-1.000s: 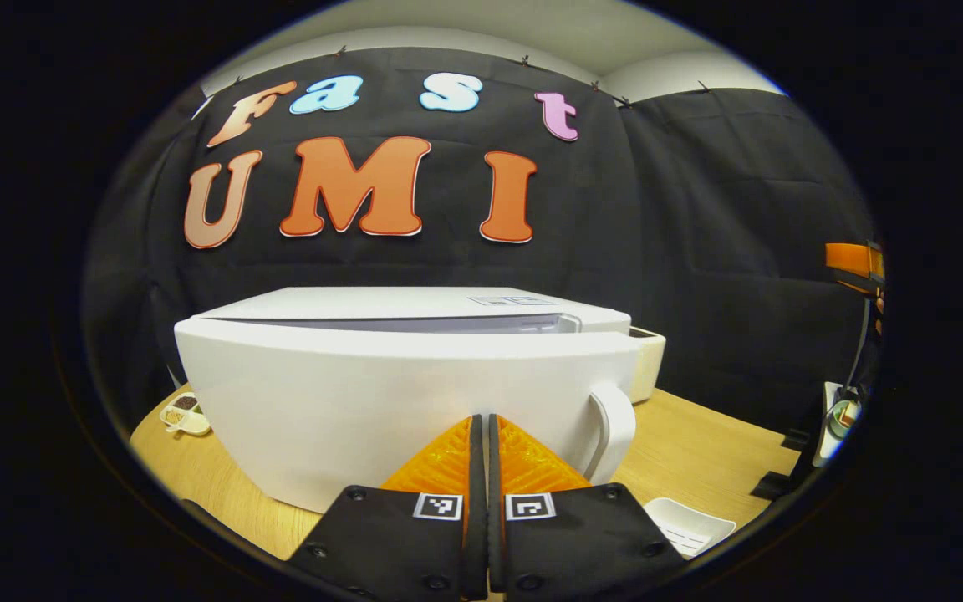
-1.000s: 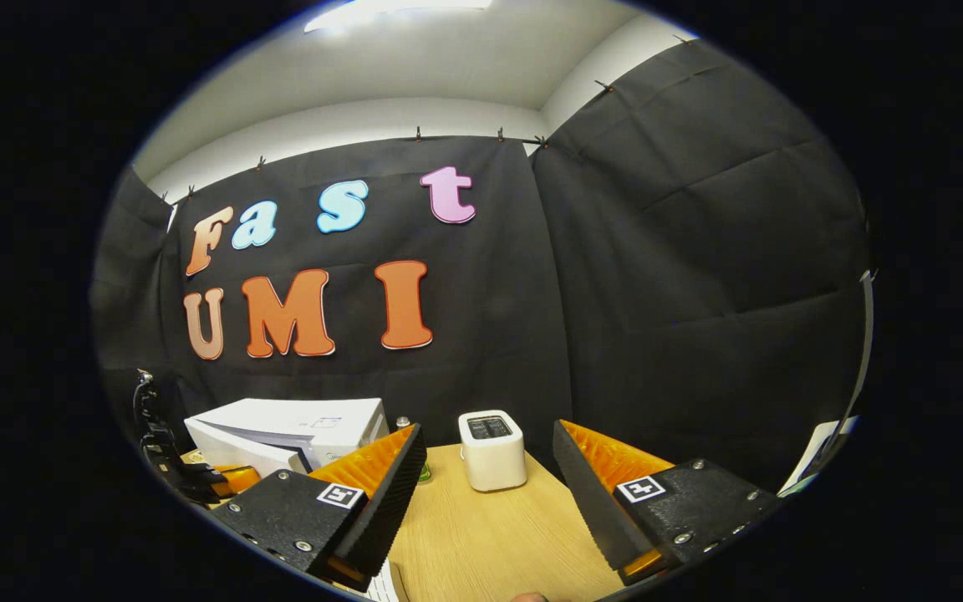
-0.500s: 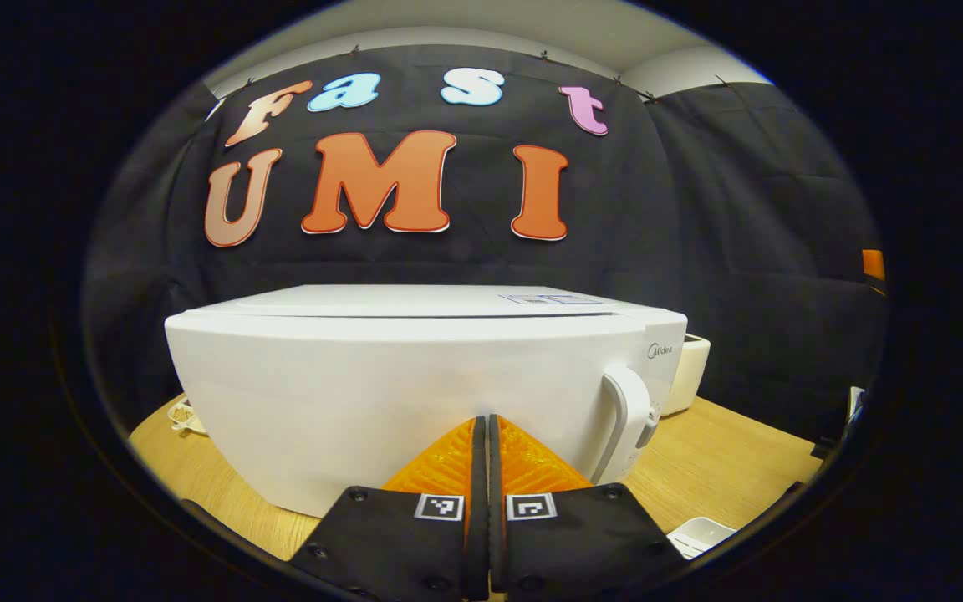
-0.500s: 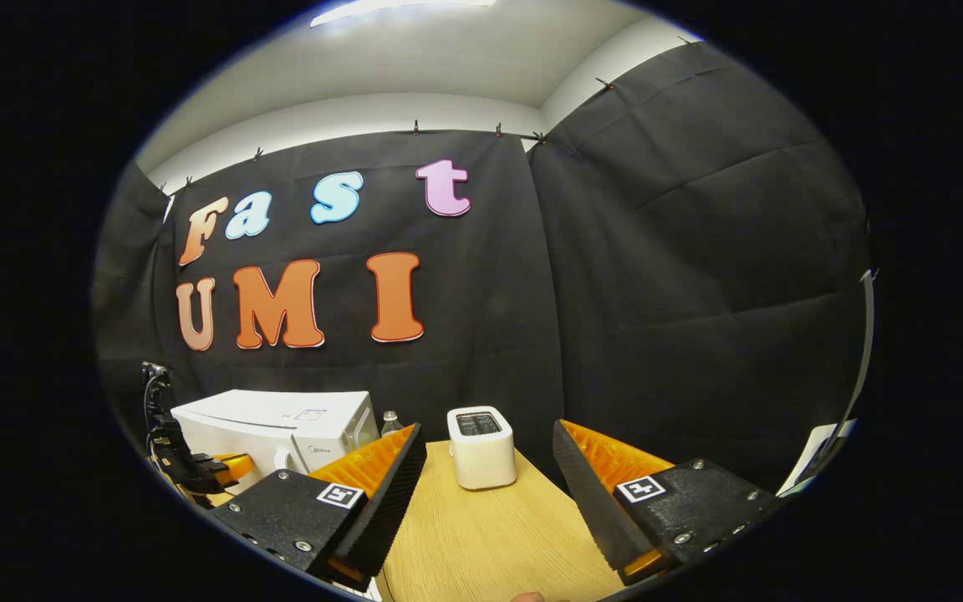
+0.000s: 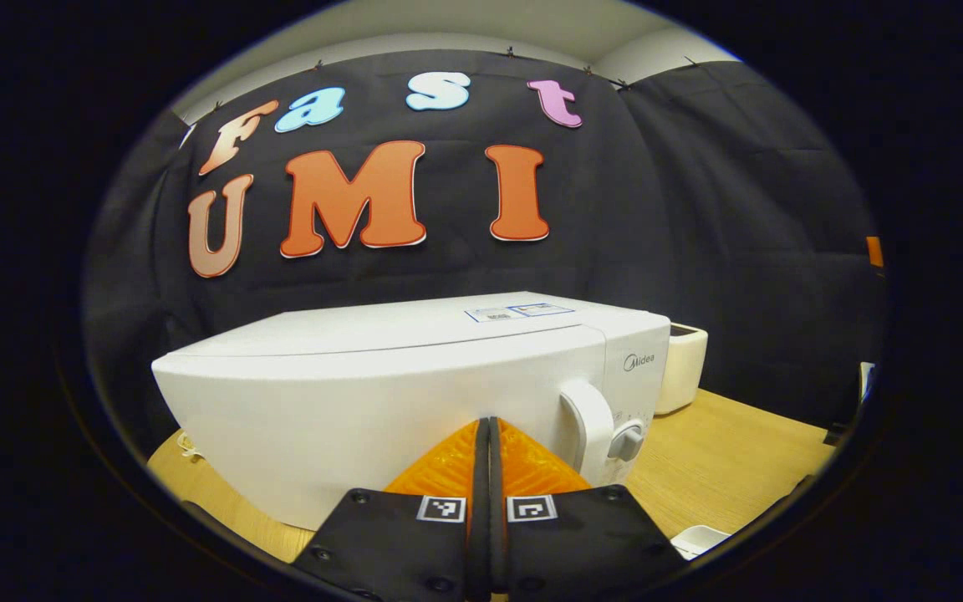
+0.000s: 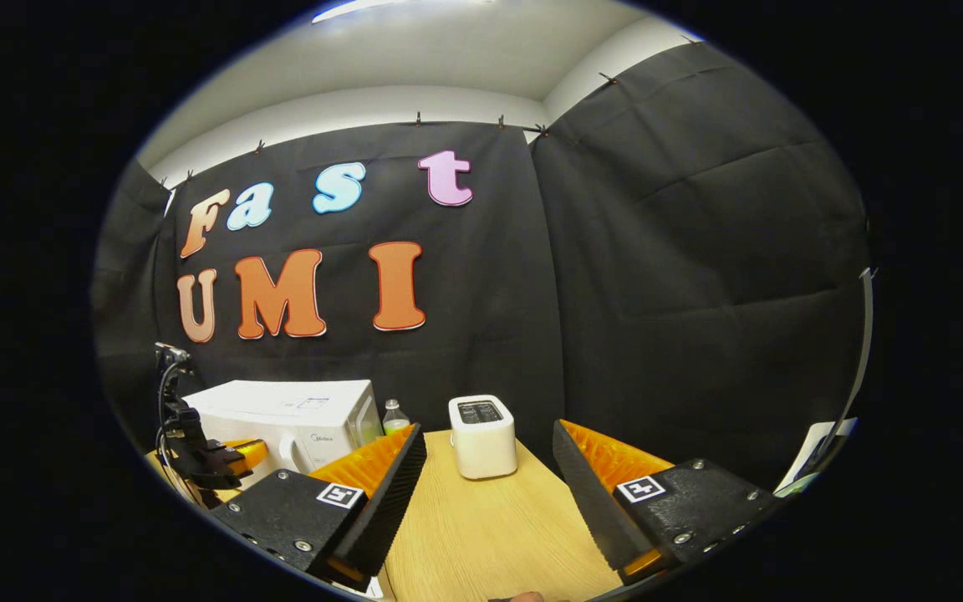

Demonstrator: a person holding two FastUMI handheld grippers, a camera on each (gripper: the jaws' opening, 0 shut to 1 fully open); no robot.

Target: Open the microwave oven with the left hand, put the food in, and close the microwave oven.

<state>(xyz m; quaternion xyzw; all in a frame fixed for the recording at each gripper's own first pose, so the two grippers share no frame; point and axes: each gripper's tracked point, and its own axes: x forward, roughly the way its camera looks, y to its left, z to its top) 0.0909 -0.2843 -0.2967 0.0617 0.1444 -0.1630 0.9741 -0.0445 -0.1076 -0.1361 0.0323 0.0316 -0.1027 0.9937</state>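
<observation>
Wooden table (image 6: 490, 535) carries the white microwave oven (image 5: 415, 393), whose door now sits flush where I saw it ajar a second ago. My left gripper (image 5: 488, 431) is pinched together, empty, against that door; my right gripper (image 6: 486, 477) gapes, holding nothing.

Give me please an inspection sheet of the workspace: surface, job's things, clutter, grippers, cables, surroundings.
Surface: wooden table.
Job's things: white microwave, door looks shut, handle and knob at its right end; food nothing seen.
Clutter: white toaster; small bottle beside the microwave; white tray edge.
Grippers: left hand-held gripper shut, empty, close before the door; right hand-held gripper open, empty, over the table.
Cables: dark cable on the left hand-held gripper.
Surroundings: black cloth wall, pale ceiling.
</observation>
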